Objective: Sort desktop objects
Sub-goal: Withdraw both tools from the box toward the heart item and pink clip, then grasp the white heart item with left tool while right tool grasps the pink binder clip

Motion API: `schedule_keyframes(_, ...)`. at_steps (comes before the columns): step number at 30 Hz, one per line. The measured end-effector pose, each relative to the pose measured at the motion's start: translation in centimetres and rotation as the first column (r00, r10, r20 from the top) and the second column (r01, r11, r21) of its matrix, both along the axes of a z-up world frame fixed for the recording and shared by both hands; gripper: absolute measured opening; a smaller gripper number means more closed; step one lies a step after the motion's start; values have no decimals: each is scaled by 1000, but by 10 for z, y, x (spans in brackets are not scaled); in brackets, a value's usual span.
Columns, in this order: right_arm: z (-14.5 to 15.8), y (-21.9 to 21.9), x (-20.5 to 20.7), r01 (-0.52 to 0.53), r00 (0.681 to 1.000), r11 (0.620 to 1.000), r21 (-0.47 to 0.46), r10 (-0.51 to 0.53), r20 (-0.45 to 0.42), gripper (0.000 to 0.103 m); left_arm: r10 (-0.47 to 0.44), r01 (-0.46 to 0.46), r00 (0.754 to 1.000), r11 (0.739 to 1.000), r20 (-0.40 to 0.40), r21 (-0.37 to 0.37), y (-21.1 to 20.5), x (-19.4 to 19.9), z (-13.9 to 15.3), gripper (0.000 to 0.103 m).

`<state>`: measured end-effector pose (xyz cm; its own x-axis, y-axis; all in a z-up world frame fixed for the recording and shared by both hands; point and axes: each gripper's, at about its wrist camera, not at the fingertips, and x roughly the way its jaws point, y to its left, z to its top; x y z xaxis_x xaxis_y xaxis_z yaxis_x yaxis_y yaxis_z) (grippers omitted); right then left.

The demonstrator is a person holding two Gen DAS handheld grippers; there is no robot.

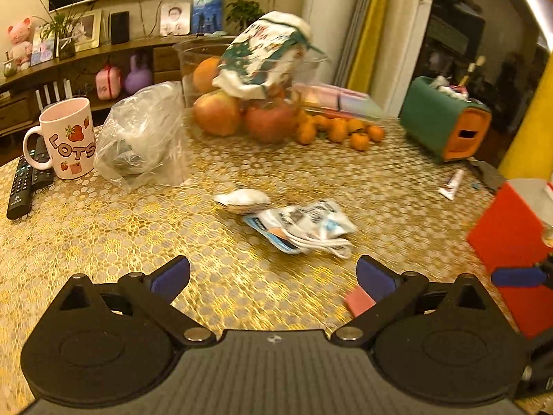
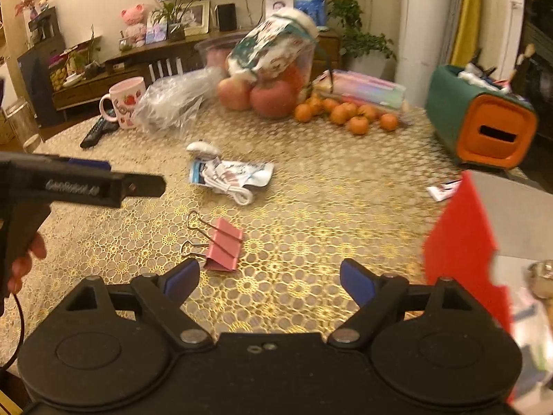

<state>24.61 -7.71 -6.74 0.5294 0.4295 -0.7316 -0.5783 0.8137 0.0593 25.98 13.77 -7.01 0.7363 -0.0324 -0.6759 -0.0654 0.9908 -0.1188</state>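
Desktop objects lie scattered over a gold-patterned tablecloth (image 2: 311,186); largest first: red-walled box (image 2: 459,242) at the right edge, w/ contents too blurred to name; green-and-orange holder (image 2: 484,117) at the far right, w/ brushes or pens sticking up; clear fruit bowl (image 1: 193,58) at the back, a printed cloth bag (image 1: 266,52) draped over it, apples (image 1: 217,112) at its foot and small oranges (image 2: 349,114) strung out to the right; crumpled clear plastic bag (image 1: 145,131) just beside a pink strawberry mug (image 1: 69,135), remotes (image 1: 24,180) touching the mug's left; mid-table, a flat packet w/ a coiled white cable (image 2: 231,176), a small white item (image 2: 202,148) touching its far end, poss. a mouse, hard to tell; pink binder clip (image 2: 223,247) nearest the cameras, handles pointing left; small tube (image 1: 451,183) near the box.

Left gripper (image 1: 273,276): jaws spread wide, nothing between them, over bare cloth short of the packet; a hand (image 2: 24,259) grips its handle. Right gripper (image 2: 269,280): jaws apart, empty, the clip just beyond its left finger.
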Motion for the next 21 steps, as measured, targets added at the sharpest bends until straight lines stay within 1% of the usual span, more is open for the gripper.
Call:
schedule_keyframes(6,-21,20,12,-21,1000,1000,-14,20,-23,88,13,-13,1000,1000,-5,25,11,31,-9,103)
schedule_keyframes(11,-34,36,18,-40,999,999,-25,40,-15,88,30,-30,1000,998,-9,50,17,52,-15,103)
schedule_keyframes(18,-46,52,25,-31,999,999,-38,31,-13,84,71,-69,997,995,-32,68,25,75,-28,103)
schedule_keyframes(21,-48,56,26,-31,1000,999,-41,31,-5,82,94,-90,995,992,-42,87,27,85,-31,103)
